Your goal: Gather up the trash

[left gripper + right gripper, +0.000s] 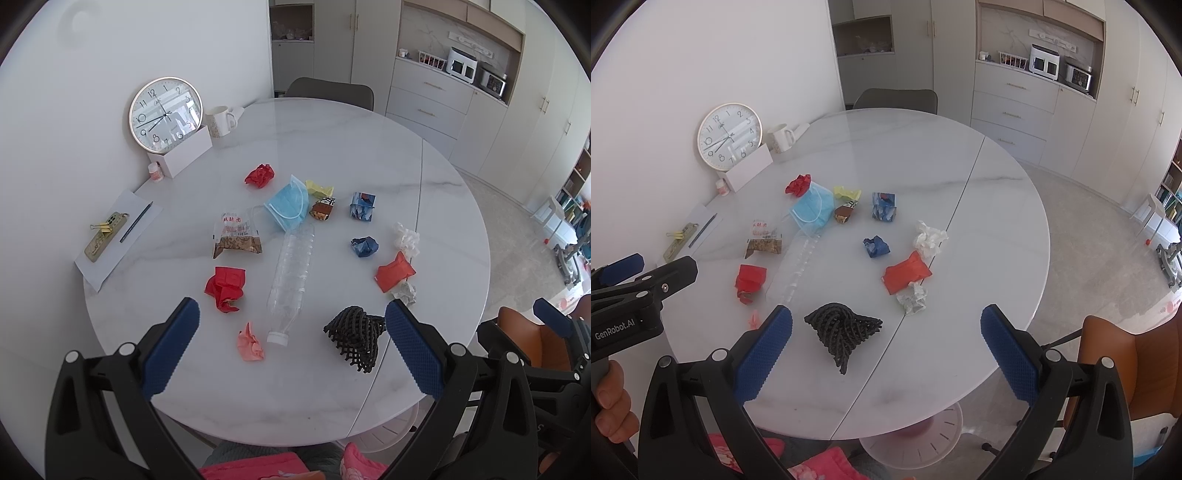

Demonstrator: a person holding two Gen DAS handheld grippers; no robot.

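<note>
A: Several trash items listed. Nearest: black mesh net (846,332), loose on the counter (979,236), just ahead of the right gripper (886,332); clear bottle (291,273) ahead of the left gripper (291,325).

B: Jaws?

A: Both pairs spread, empty. Advice: straddle the net's raised hump, close gently; mesh likely squashes. Bottle may roll, so pinch near its cap (277,338).

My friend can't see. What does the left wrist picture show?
Open left tongs hover over a round white table strewn with trash: a clear plastic bottle, a blue face mask, crumpled papers and a black foam net. A wall clock leans at the back.
</note>
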